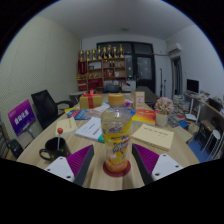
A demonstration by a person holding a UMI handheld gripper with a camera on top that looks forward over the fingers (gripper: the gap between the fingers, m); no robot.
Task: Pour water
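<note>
Hand-held gripper (117, 166) stands open around a plastic bottle (117, 137) resting on the cluttered surface (165, 160), gaps showing beside each finger. A careless close could tip the bottle toward the notebook (153, 136) just beside it.

The writing on the clear plastic bottle with the yellow and purple label (117, 138) is too small to read. The gripper's pink-padded fingers (80, 160) are cut off low down. The shiny things on the far wooden shelf (104, 62) are too tiny to name.
</note>
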